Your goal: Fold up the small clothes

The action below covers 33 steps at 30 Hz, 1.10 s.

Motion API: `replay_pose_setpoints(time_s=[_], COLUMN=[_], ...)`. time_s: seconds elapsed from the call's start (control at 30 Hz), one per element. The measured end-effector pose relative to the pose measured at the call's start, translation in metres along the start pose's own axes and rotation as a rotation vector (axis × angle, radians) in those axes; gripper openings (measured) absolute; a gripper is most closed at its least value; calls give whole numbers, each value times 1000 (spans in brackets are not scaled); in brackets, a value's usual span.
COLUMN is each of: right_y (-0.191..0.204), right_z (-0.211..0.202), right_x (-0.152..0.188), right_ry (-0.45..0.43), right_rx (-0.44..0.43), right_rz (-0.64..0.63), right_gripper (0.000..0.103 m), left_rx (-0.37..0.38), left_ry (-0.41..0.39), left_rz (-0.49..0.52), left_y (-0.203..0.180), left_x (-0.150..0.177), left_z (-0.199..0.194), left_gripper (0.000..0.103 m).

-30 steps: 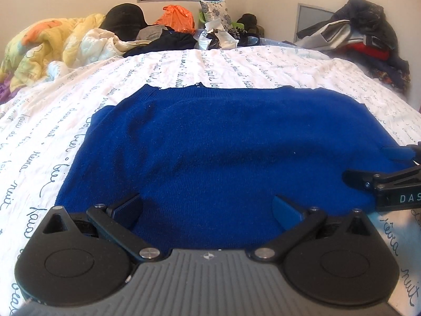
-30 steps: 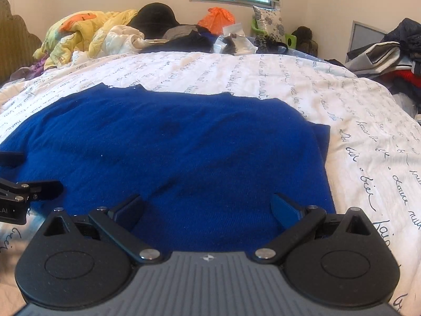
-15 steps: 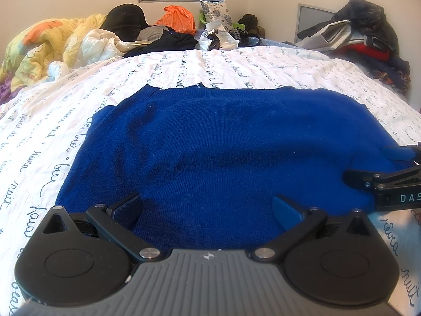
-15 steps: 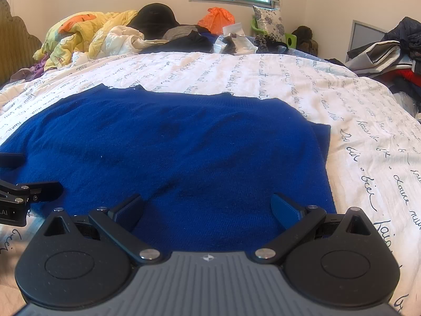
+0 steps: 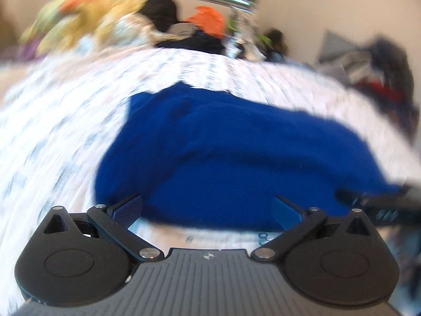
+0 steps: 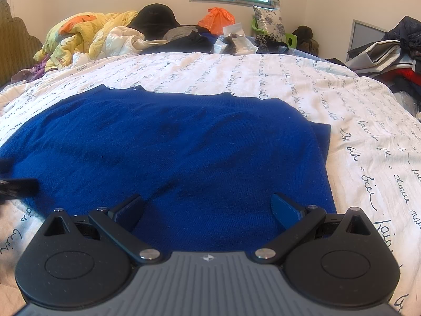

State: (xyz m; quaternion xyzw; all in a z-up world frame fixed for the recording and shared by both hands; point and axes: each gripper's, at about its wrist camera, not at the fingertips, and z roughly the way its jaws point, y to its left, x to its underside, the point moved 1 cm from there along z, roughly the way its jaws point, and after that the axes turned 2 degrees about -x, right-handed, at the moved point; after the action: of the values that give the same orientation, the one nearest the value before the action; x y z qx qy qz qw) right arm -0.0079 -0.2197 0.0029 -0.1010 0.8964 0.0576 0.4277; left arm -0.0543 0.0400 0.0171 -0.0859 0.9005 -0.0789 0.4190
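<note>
Blue knit sweater (image 6: 168, 152) lies spread flat on the bed (image 6: 355, 121), hem side nearest both cameras, neckline toward the far end. White sheet with script print under it.

Step in hand, as judged: pre-grasp for the first fold. Nothing is folded yet.

Left gripper (image 5: 208, 208): jaws spread wide, holding nothing, just off the near hem; a strip of sheet shows between its fingers and the fabric edge. Left view is heavily motion-blurred, so exact contact can't be read. Right gripper (image 6: 208, 208): jaws wide apart, empty, low over the hem near the sweater's right side, with fabric between the pads. Each gripper's tip shows at the edge of the other's view.

Next move likely needs: each gripper pinching a hem corner or side edge, catching both knit layers, then lifting evenly and carrying toward the neckline. Soft knit will sag and stretch if pulled unevenly.

Around: yellow quilt (image 6: 86, 34), black hat (image 6: 155, 18), orange bag (image 6: 217, 19), clothes pile (image 6: 394, 52) at right. All well apart from the sweater, so none of it obstructs the fold.
</note>
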Motion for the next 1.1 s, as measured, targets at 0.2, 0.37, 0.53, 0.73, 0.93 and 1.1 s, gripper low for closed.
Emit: replay_pose_setpoints(time_s=[0.2,0.37,0.53,0.73,0.93,1.1], right_y=[1,1,-1,0,-22,-113], right_z=[-2,-3,-4,-4,-13,-12], right_x=[0,0,3,3,-10,-56], right_ry=[-1,-4,-8,-8,7,-25], right_rx=[-3,-11,-18,-18,-126,-537], right_rz=[1,7,14,15,141,648], right_gripper=[103,103,103,103,103,103], left_rx=[47,94,0,-139,-222,68], left_ry=[42,32,25,35,-55,-194], left_rz=[-401,-639,-704,-619,-242,313], left_y=[45,61,67,67,-2,-144], left_x=[-6,-19,-28,-23,-46,-37], left_z=[-6,7,16,14,2,-12], left_gripper=[102,98,58,12,6,3])
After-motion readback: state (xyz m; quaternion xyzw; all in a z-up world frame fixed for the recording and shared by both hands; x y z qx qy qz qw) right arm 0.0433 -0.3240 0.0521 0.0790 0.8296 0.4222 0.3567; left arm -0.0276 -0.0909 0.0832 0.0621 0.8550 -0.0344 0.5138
